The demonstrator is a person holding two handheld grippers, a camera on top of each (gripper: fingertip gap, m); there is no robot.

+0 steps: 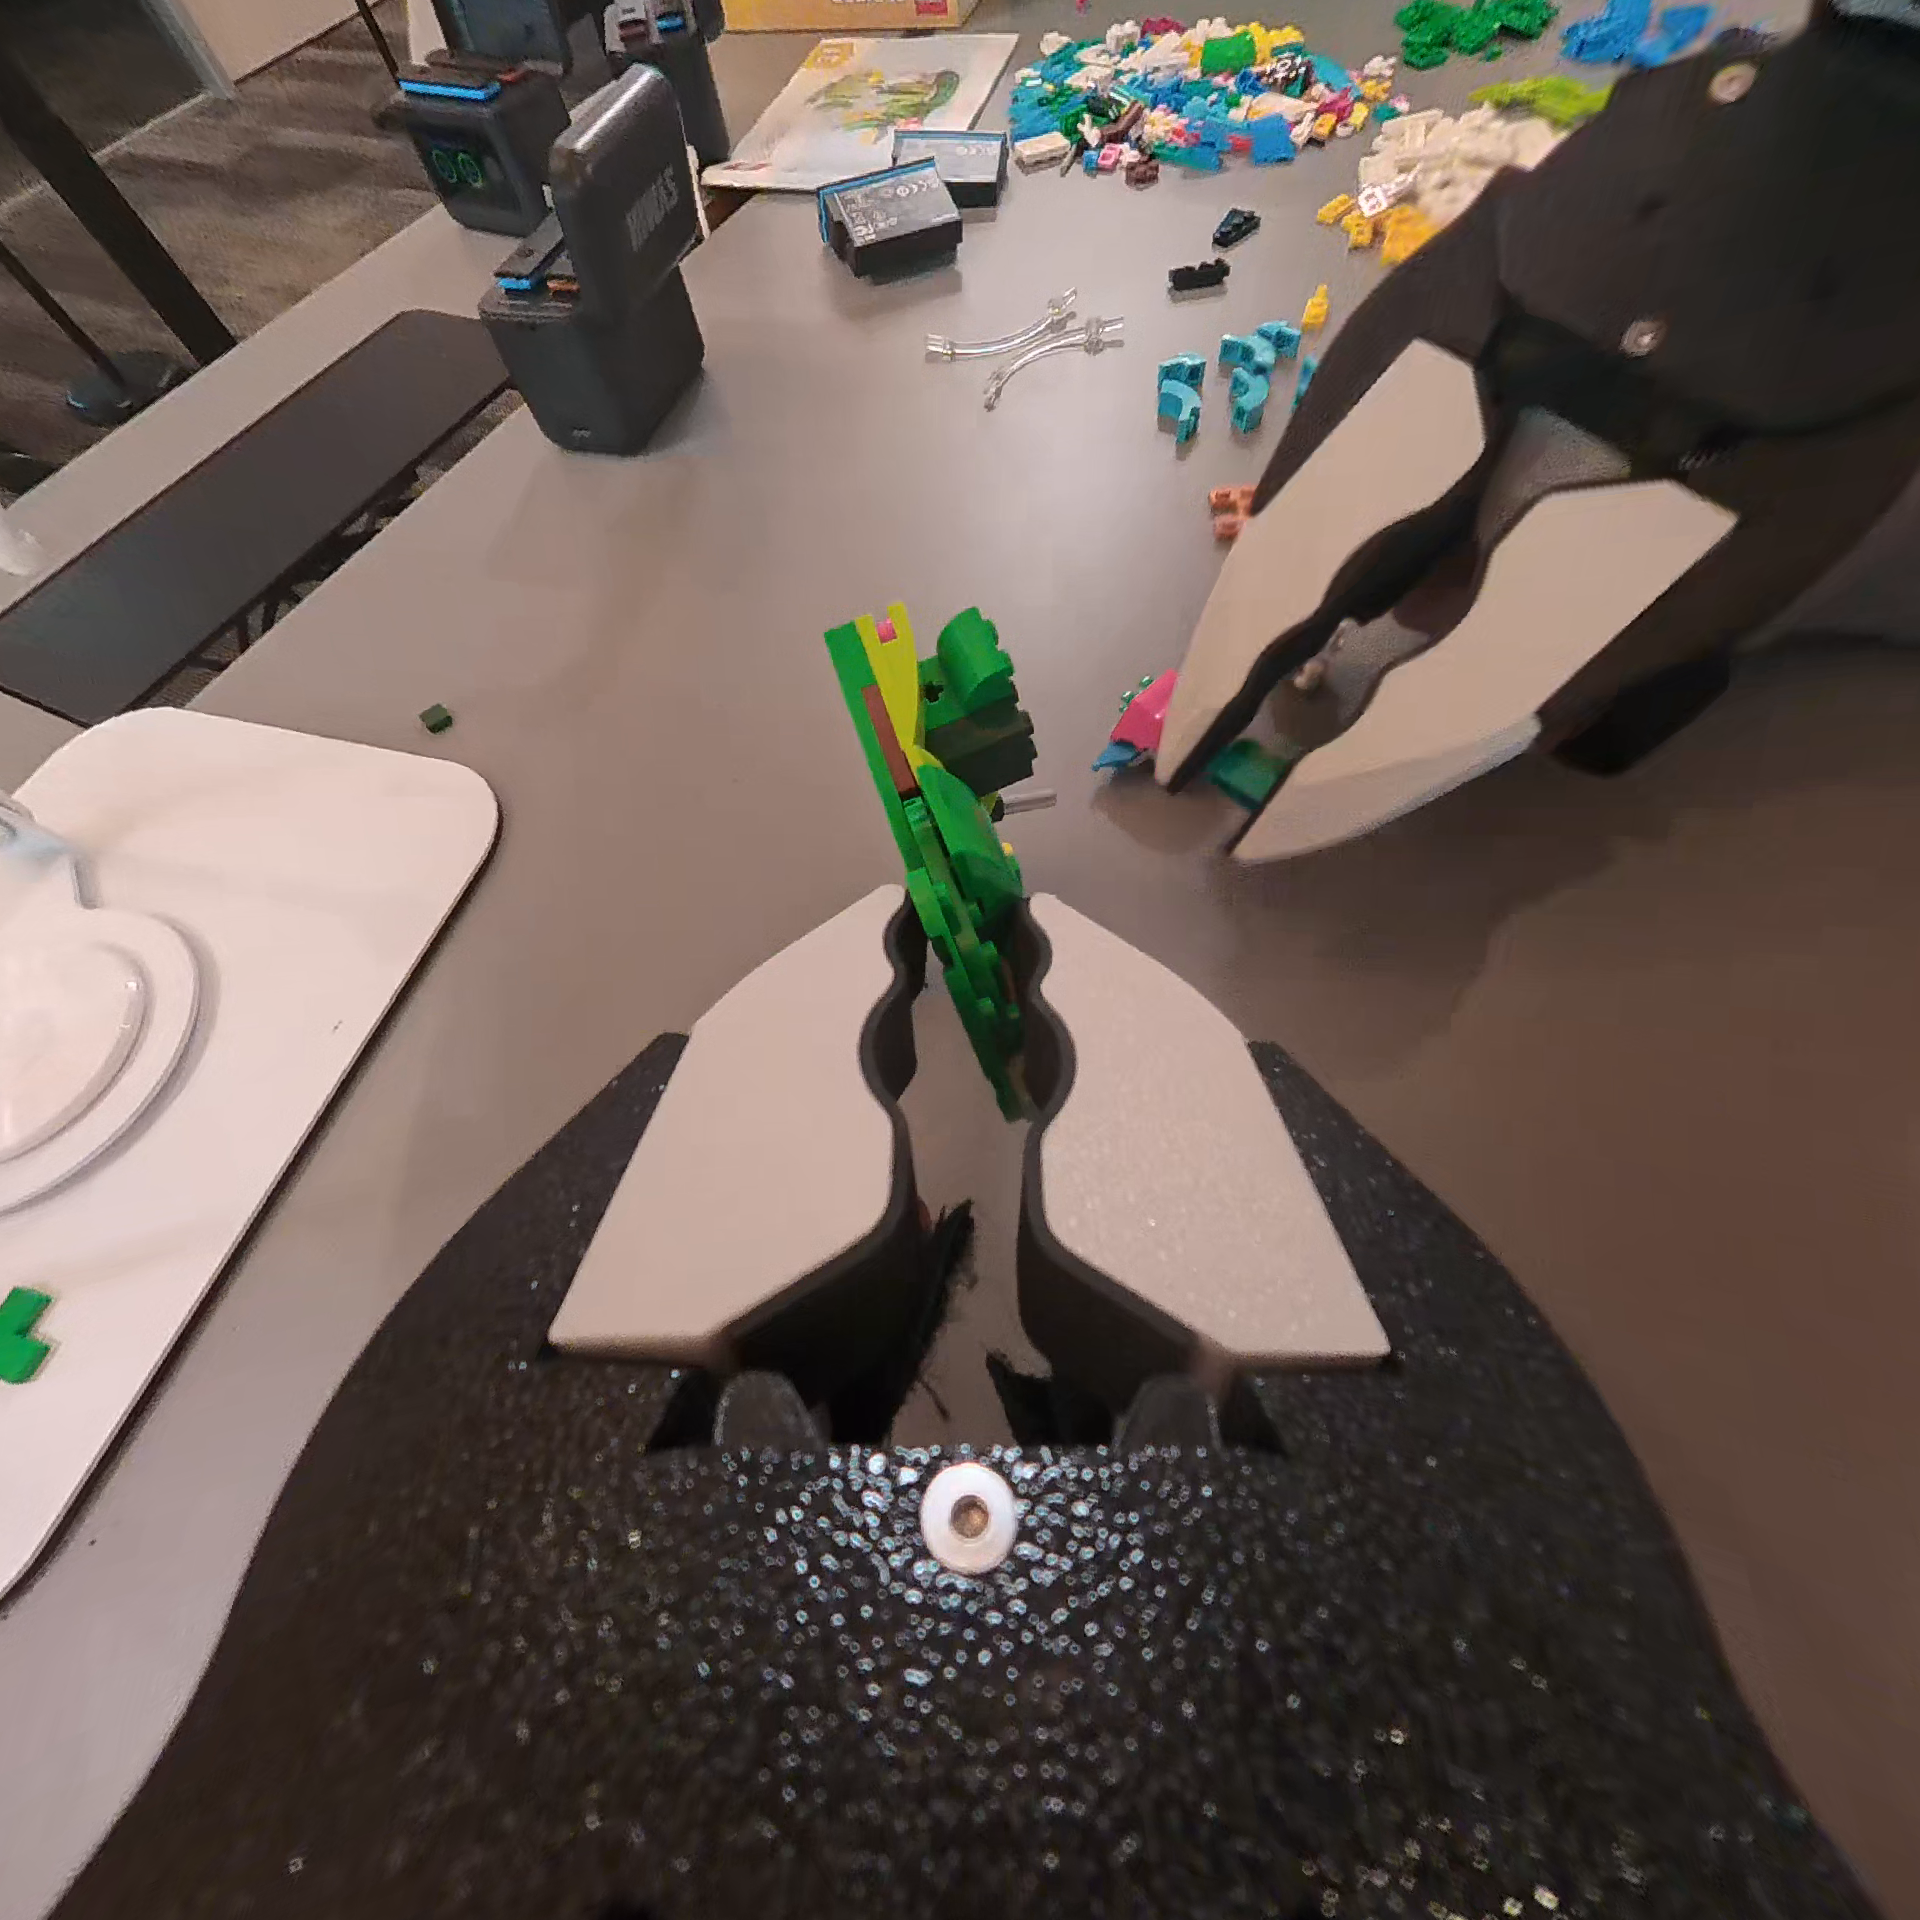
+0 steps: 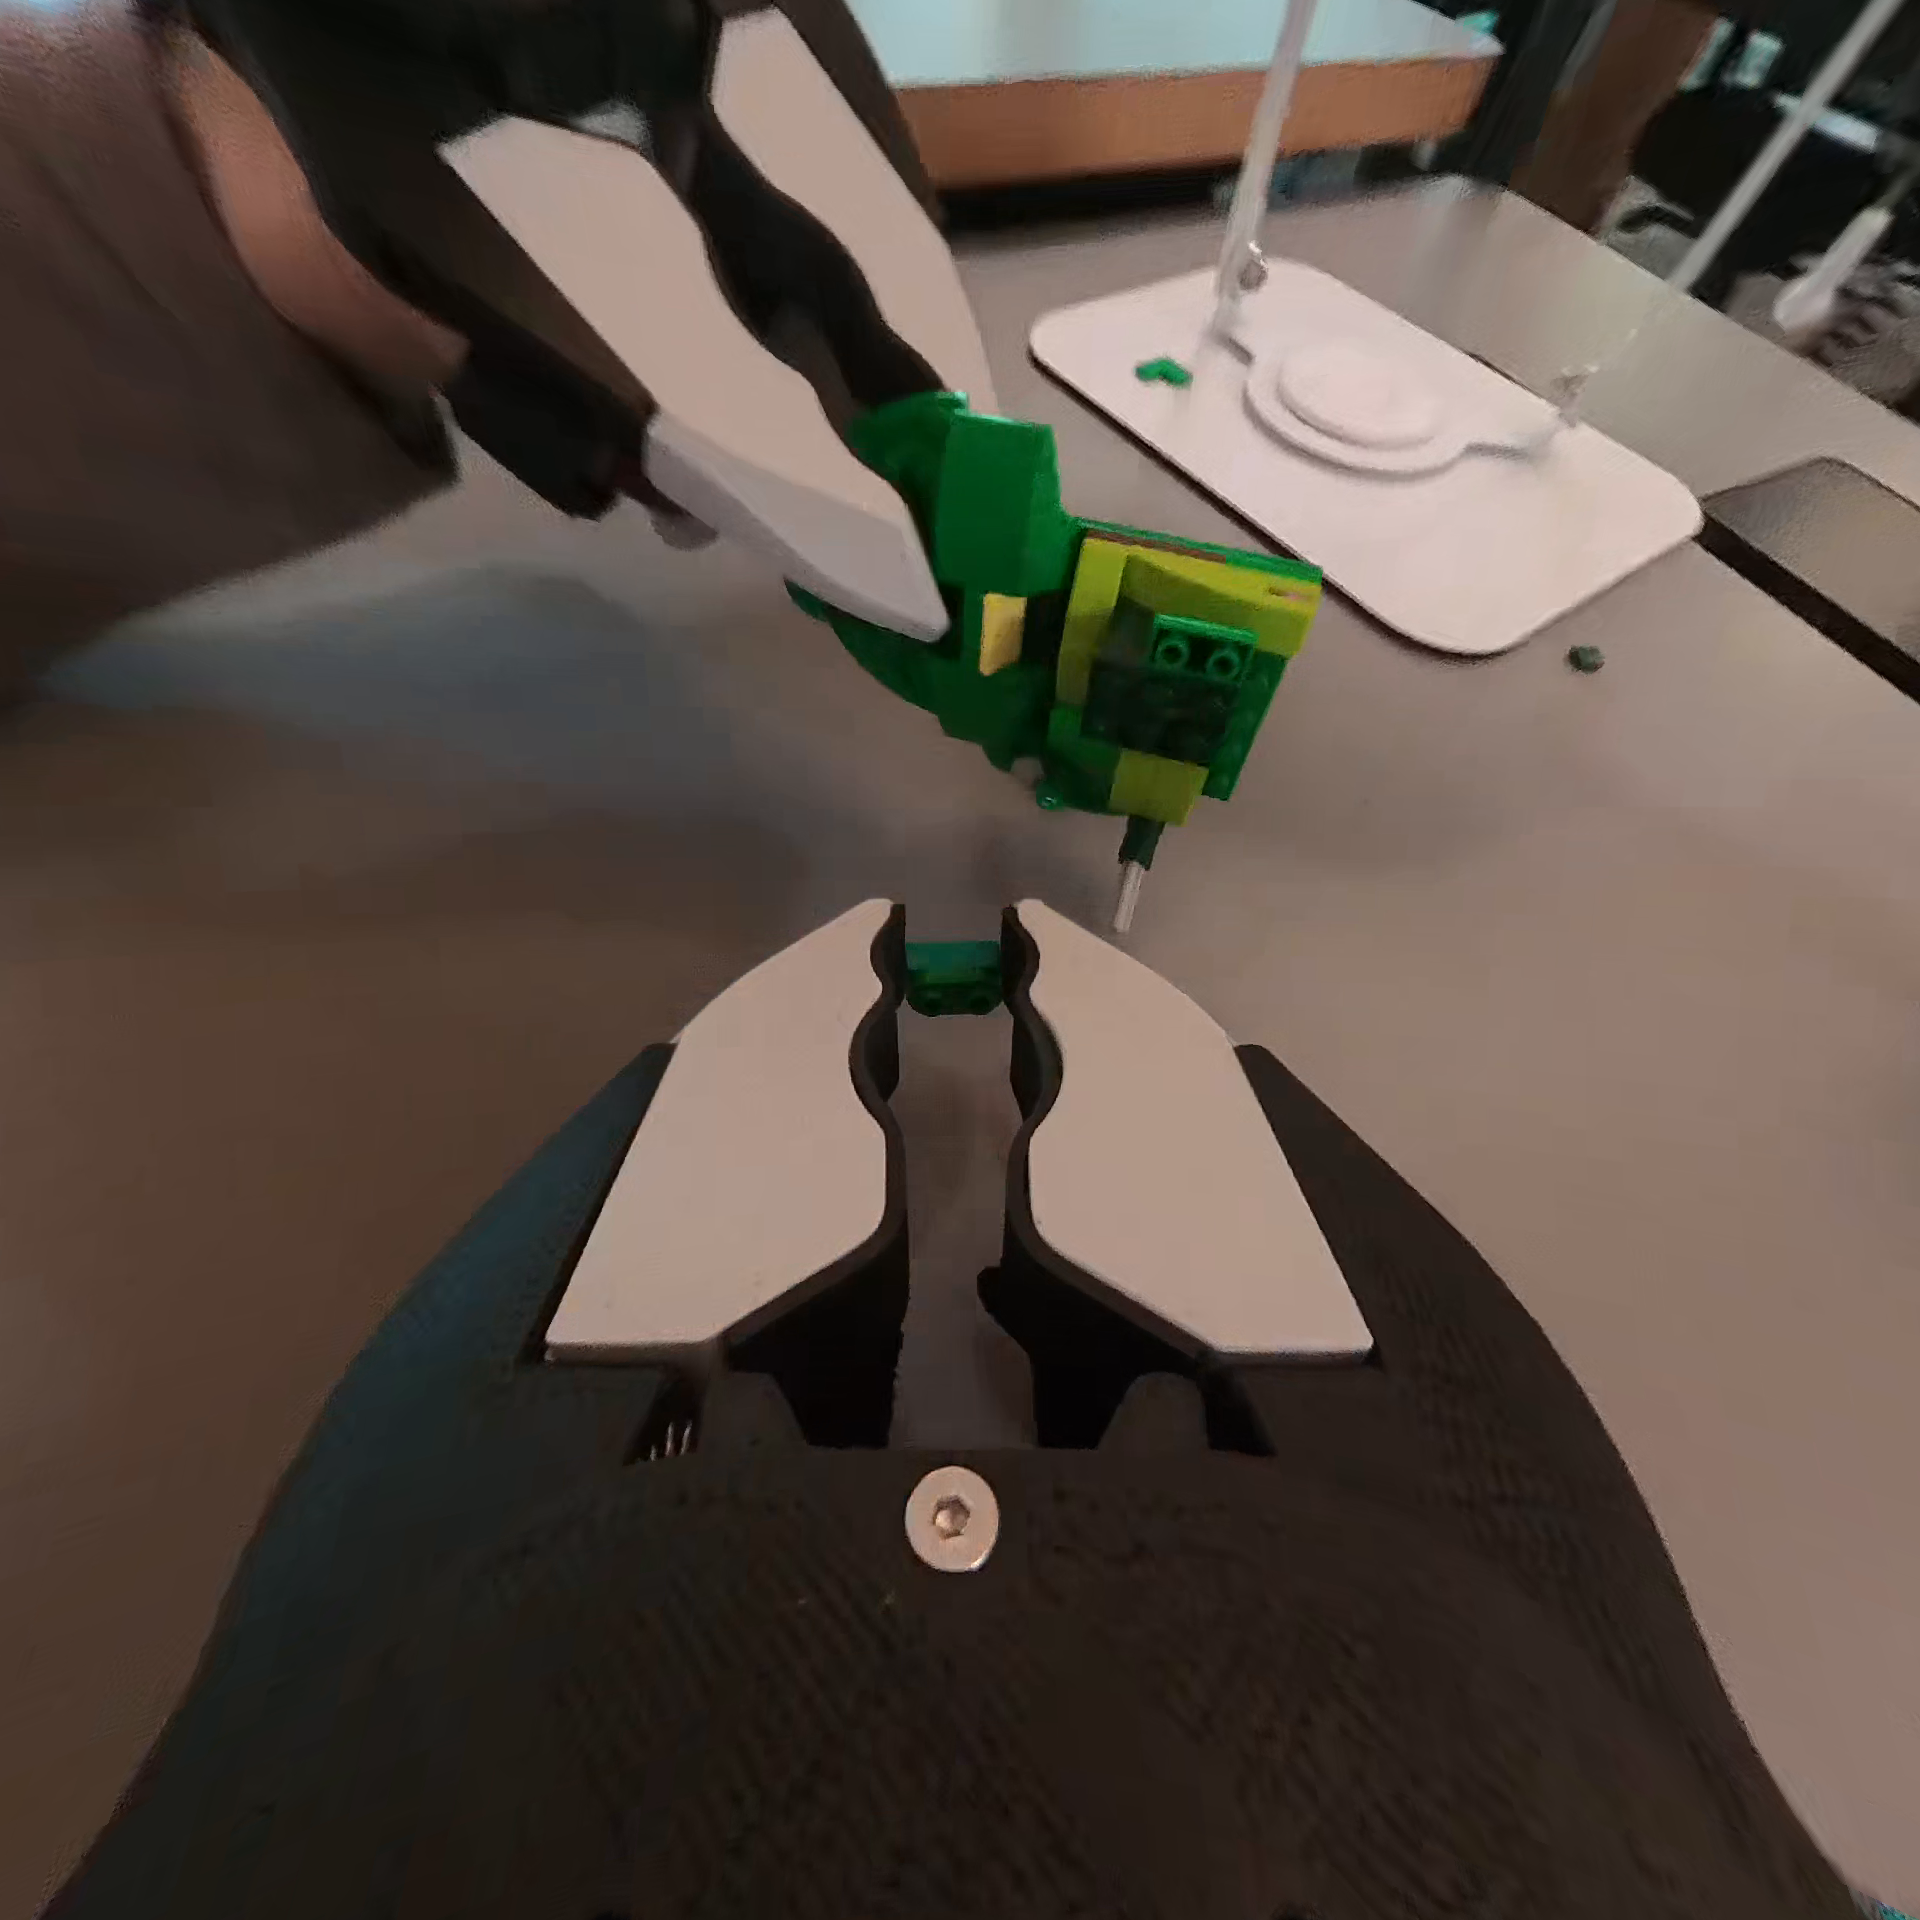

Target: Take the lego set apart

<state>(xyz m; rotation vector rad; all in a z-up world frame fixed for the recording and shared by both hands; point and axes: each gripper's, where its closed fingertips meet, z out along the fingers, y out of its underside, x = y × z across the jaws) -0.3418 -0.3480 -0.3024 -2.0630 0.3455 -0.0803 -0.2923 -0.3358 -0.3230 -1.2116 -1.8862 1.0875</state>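
Grippers both hold bricks: your left gripper [image 1: 966, 935] clamps the green lego build [image 1: 940, 790] above the middle of the grey table [image 1: 644, 623], and your right gripper [image 2: 951, 935] pinches a small green brick [image 2: 951, 975] just beside it, narrow-jawed. Loose bricks [image 1: 1195, 94] crowd the far edge.

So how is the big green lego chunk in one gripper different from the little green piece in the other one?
The big green and lime lego chunk is many bricks still stuck together; the small teal-green lego piece looks like one bit. The chunk sticks far out of the left gripper; the piece sits just between the right gripper's tips. The chunk has a grey pin poking out; the piece shows none. Both are green and pinched tight.
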